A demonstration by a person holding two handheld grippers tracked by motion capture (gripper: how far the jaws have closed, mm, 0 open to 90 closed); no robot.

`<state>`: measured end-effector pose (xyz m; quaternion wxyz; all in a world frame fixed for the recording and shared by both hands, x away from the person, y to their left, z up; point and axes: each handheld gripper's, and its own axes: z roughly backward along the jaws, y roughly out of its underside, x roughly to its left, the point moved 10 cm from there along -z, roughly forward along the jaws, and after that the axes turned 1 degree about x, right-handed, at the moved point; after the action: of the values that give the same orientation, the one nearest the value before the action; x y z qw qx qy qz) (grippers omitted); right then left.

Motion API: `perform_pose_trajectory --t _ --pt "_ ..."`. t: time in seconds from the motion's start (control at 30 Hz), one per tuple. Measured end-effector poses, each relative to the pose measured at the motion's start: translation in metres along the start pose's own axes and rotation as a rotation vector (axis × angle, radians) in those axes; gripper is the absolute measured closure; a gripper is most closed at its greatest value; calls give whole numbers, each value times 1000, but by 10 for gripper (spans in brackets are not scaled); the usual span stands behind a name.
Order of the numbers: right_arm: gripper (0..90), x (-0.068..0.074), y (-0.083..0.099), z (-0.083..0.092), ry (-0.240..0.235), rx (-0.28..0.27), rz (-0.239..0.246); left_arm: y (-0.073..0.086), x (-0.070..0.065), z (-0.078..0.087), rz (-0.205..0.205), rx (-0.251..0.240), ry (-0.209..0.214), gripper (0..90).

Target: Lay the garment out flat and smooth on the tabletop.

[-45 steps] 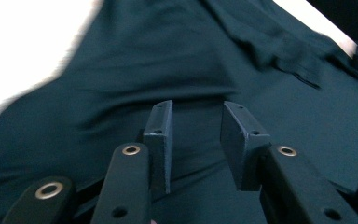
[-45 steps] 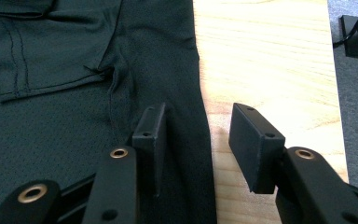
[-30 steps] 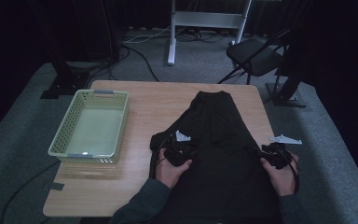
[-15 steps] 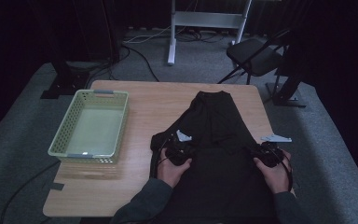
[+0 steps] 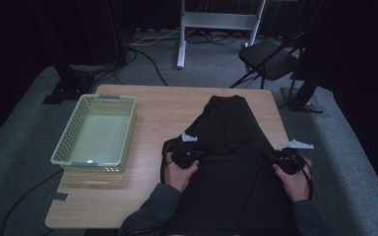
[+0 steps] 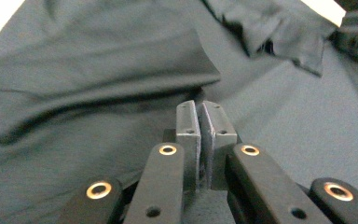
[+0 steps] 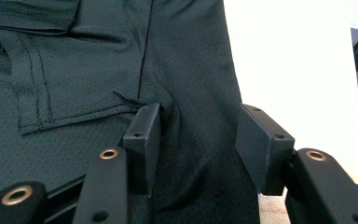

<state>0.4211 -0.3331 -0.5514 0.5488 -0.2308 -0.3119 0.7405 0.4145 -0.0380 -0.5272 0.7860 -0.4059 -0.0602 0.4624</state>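
- A dark garment [image 5: 231, 162], apparently a mesh-knit shirt, lies spread on the right half of a wooden table [image 5: 162, 108], with its near part hanging off the table's front edge towards the person.
- The left gripper [image 5: 183, 156], held in the person's left hand [image 5: 179, 173], sits at the garment's left edge. In the left gripper view its jaws are pressed together with a thin fold of the fabric [image 6: 98, 84] pinched between them.
- The right gripper [image 5: 286, 158], in the right hand [image 5: 295, 179], sits at the garment's right edge. In the right gripper view its jaws stand apart, straddling a raised ridge of cloth [image 7: 191, 140] beside a stitched hem, not yet closed on it.
- Judging by this, one side is secured so the other can be taken, likely to lift or fold the garment evenly.
- A pale green plastic basket [image 5: 69, 147] stands empty on the table's left side, well apart from the garment.
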Motion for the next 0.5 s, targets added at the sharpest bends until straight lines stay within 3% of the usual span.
perform_pose_trajectory --t 0.27,0.5 --pt "505 -4 1 1 5 -16 -9 -12 14 20 50 -57 17 877" --pt "505 -5 2 1 11 -34 -16 -16 30 30 91 -83 2 876"
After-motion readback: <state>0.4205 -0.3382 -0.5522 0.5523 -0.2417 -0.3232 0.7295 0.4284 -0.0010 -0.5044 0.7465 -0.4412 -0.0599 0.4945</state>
